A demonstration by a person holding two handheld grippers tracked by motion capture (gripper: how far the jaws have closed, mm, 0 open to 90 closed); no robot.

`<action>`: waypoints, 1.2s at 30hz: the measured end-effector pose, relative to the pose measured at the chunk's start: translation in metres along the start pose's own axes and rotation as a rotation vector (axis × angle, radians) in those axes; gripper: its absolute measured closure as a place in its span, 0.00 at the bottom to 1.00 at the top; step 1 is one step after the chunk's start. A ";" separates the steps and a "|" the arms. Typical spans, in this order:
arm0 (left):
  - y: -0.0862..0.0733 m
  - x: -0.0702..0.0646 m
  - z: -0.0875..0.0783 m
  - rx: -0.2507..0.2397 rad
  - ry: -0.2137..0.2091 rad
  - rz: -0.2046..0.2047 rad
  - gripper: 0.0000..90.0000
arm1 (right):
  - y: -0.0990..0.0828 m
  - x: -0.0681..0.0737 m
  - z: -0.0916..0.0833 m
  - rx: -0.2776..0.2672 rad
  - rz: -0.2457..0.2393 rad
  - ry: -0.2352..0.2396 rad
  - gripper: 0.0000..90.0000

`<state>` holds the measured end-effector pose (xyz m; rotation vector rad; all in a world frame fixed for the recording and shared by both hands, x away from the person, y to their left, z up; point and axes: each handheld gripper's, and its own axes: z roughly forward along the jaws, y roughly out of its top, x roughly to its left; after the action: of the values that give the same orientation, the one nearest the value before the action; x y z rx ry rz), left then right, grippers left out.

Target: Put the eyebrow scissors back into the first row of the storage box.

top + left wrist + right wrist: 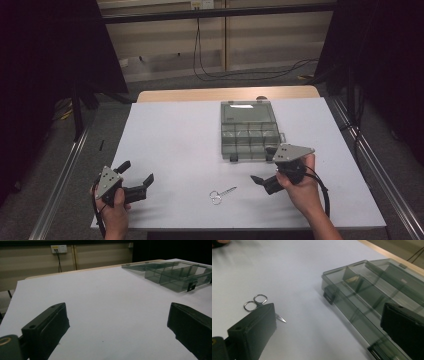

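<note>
Smoky clear-plastic compartment box (250, 131), small steel scissors (220, 194)

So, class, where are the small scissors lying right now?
In the high view, the scissors lie on the white table near its front edge, between both grippers, below the box.

Scissors (259, 303) blades partly hidden behind tongs jaw; organizer box (372, 297) cut by edge.

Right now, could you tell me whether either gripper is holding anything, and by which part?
Nothing is held. The left gripper and right gripper are both open above the table, the scissors lying untouched between them.
</note>
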<state>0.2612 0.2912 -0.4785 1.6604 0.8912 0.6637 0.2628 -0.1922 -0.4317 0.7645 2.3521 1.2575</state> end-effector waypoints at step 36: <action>0.000 0.001 0.001 0.001 -0.008 0.011 0.03 | 0.029 0.032 0.070 0.274 -0.112 0.315 0.39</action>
<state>0.2622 0.2911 -0.4785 1.6688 0.8776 0.6634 0.2842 -0.1145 -0.4472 0.5323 2.8211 1.0877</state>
